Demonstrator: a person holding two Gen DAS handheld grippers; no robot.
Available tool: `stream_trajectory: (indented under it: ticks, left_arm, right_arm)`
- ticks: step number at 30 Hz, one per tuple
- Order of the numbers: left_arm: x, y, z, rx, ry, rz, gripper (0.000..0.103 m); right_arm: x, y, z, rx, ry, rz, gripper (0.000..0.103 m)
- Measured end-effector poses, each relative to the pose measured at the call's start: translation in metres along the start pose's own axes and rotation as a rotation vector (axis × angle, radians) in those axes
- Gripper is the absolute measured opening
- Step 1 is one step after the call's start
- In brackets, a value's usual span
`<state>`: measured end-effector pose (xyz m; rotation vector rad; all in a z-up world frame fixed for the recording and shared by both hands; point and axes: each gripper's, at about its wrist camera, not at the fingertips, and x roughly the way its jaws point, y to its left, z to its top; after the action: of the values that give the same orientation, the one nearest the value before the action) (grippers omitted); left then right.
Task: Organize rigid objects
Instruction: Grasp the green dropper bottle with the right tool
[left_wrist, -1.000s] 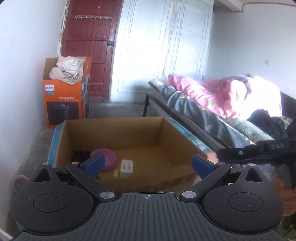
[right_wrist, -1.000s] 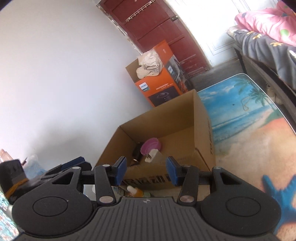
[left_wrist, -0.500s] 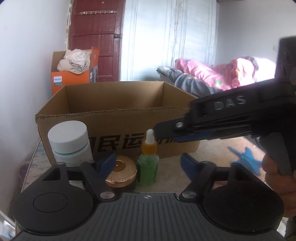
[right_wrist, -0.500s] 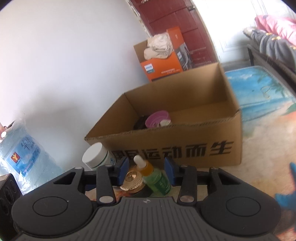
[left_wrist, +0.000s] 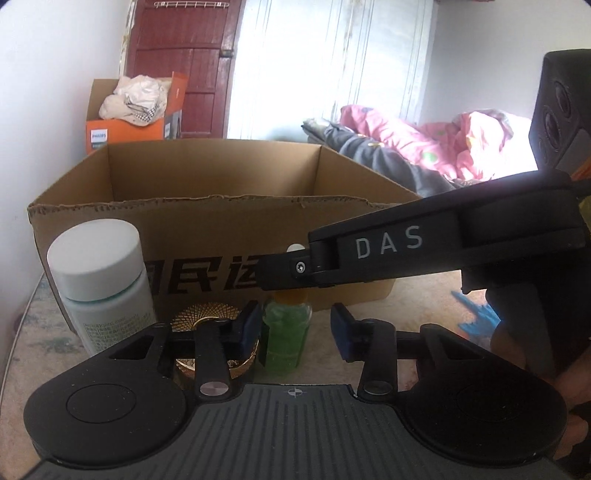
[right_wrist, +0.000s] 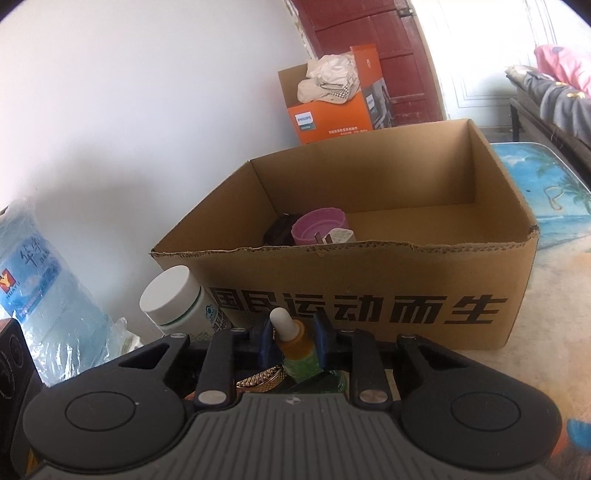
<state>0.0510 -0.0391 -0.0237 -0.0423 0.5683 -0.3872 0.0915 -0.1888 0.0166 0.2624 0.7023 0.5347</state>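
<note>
1. Right wrist view: green dropper bottle (right_wrist: 300, 352) stands upright on the table (right_wrist: 546, 306), just in front of the cardboard box (right_wrist: 369, 291). White rubber bulb on top, orange collar below it.
2. Right gripper (right_wrist: 291, 338): jaws have just been closing. Both blue pads sit against the bottle's orange collar, so the bottle is clamped at the neck.
3. Left wrist view: left gripper (left_wrist: 291, 330) has also just been closing. The same bottle (left_wrist: 286, 338) lies between its pads; the right-hand pad (left_wrist: 341, 336) stands clear of it, and contact at the left-hand pad cannot be judged. No grip seen.
4. Gold ridged round lid (left_wrist: 207, 325) just left of the bottle, partly behind the left finger.
5. White-capped jar (left_wrist: 101, 280) further left, close against the box front.
6. Box interior, right view: purple cup (right_wrist: 319, 229), a dark item and a small white item beside it.
7. Beyond the box: orange carton (right_wrist: 332, 110) with cloth on top, red door (left_wrist: 181, 66).
</note>
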Motion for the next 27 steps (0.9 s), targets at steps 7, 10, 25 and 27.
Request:
stream_trajectory:
  ticks: [7,10,25,27]
  left_arm:
    - [0.004,-0.006,0.003,0.012,0.013,-0.01,0.041]
    - [0.004,-0.009,0.003,-0.008,0.023,-0.053,0.041]
    - [0.031,-0.028,-0.008,0.062,0.111,-0.059,0.034]
    - [0.032,-0.029,-0.01,0.069,0.106,-0.054,0.034]
  right_arm:
    - [-0.006,-0.006,0.001,-0.003,0.003,-0.004,0.025]
    - [-0.014,-0.015,0.0,0.017,0.005,-0.013,0.025]
    - [-0.032,-0.026,-0.012,0.0,0.008,-0.052,0.027]
    - [-0.032,-0.024,-0.011,-0.018,0.012,-0.059,0.028]
